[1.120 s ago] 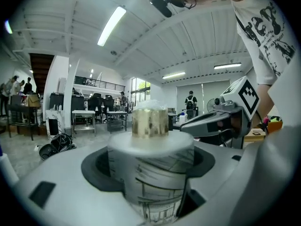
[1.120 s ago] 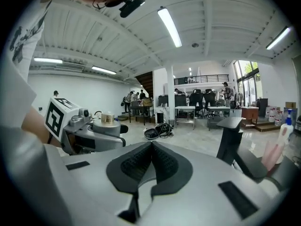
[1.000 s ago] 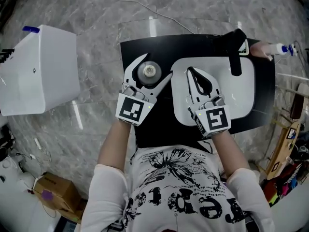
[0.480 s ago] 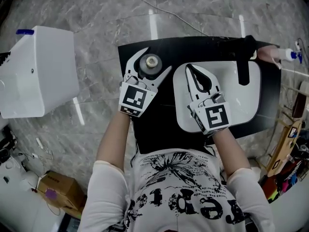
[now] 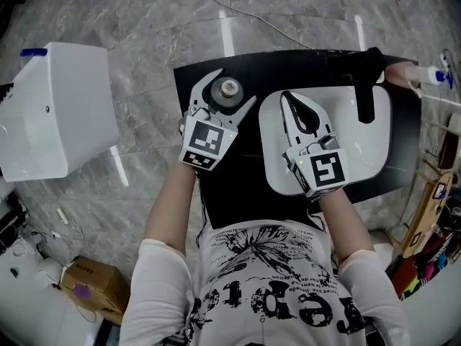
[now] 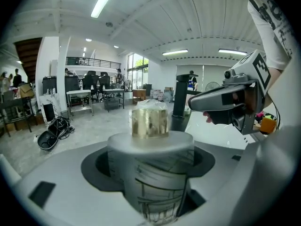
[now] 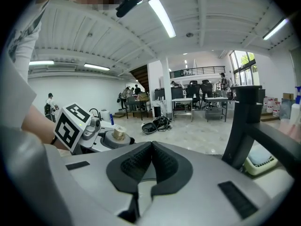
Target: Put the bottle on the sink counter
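A pale bottle with a gold cap stands upright over the far left part of the black sink counter. My left gripper is shut on the bottle, one jaw on each side. In the left gripper view the bottle's printed body fills the gap of the left gripper, and its gold cap rises above the jaws. Whether the bottle's base touches the counter is hidden. My right gripper hovers over the white basin, shut with nothing in it.
A black faucet rises at the basin's far side. A hand with a spray bottle reaches in at the far right corner. A white box stands on the marble floor to the left, and a cardboard box lies nearer.
My left gripper has carried the bottle a little farther from me, toward the counter's back edge. The right gripper has kept its place over the basin.
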Demonstrator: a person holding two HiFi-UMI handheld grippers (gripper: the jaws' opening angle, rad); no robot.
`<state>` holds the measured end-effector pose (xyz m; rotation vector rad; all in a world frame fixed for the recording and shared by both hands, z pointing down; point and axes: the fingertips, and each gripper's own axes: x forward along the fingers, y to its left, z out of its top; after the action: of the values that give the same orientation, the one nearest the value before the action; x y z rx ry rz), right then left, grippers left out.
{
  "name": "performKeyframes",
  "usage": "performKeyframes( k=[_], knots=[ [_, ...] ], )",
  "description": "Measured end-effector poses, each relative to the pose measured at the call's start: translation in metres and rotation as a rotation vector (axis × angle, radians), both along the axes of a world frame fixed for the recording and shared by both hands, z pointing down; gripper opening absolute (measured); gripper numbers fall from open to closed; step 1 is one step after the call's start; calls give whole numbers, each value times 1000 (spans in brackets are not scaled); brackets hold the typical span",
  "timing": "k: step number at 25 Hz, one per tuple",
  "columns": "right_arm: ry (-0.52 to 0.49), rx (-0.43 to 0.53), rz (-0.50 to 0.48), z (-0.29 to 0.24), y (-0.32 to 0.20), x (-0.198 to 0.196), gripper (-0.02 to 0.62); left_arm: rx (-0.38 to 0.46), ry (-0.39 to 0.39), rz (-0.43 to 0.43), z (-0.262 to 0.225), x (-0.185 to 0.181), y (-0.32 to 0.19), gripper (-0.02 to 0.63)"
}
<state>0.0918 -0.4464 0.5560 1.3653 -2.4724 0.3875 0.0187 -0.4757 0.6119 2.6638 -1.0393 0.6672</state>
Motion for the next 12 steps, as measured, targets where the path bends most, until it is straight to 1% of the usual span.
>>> performKeyframes(
  k=[4,12],
  knots=[
    [-8,-1,20,-4,3,6,15,-4,-4,0,-2,1,2,348],
    [-6,-7,26,-4,12,10,15,-22,-28,-15,3,-4,10,348]
  ],
)
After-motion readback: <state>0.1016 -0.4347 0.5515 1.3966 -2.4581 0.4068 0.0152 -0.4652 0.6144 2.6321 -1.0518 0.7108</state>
